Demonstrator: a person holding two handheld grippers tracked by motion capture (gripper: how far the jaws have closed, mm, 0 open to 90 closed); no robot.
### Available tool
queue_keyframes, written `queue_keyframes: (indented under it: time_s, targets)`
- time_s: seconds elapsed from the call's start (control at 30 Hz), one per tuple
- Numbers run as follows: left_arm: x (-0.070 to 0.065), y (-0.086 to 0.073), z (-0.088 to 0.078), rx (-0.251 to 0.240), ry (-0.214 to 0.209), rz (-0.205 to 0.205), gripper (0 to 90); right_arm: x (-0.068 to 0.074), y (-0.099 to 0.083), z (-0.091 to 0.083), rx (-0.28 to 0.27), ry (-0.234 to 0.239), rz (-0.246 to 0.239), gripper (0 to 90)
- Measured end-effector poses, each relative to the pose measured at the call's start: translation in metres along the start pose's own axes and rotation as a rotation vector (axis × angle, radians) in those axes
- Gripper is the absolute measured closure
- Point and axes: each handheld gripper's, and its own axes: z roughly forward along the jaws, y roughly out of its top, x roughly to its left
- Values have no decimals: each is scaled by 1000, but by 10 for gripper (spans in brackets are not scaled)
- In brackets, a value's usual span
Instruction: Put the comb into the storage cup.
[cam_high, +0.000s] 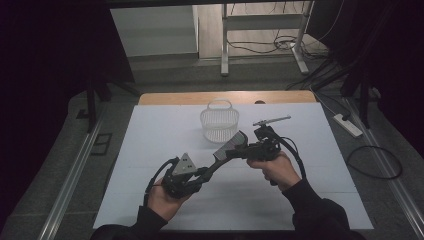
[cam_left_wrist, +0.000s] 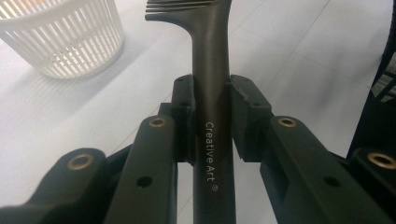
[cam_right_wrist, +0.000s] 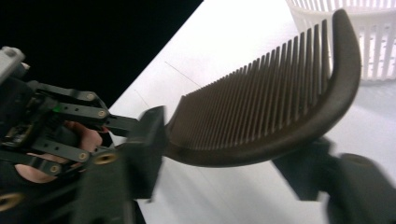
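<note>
Between the two hands, above the white table (cam_high: 150, 145), a dark comb (cam_high: 227, 148) hangs in the air. At its left end the left gripper (cam_high: 202, 172) is clenched on the handle (cam_left_wrist: 211, 116), whose long axis runs up-right toward the basket (cam_high: 219, 122). At the toothed end, the right gripper (cam_high: 248, 148) straddles the spine (cam_right_wrist: 299, 135), jaws apart, pads not yet pressing; it is nearer the basket.

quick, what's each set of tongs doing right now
left tongs: closed on the comb handle
right tongs: around the comb's toothed end, grip cannot be told
</note>
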Motion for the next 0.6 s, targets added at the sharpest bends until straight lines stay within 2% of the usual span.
queue_keyframes:
  time_s: [0.2,0.4,0.5,0.6]
  targets:
    - [0,-1,1,1,5,6,721,-7,-2,-2,-18,60,40,625]
    - [-1,-1,6,17,13,23,720,-19,-5,-3,-44,199,133,764]
    - [-1,-2,9,34,22,32,718,-22,-6,-2,-41,288,197,833]
    - [1,-2,11,34,13,17,710,-20,-7,-2,-41,277,189,835]
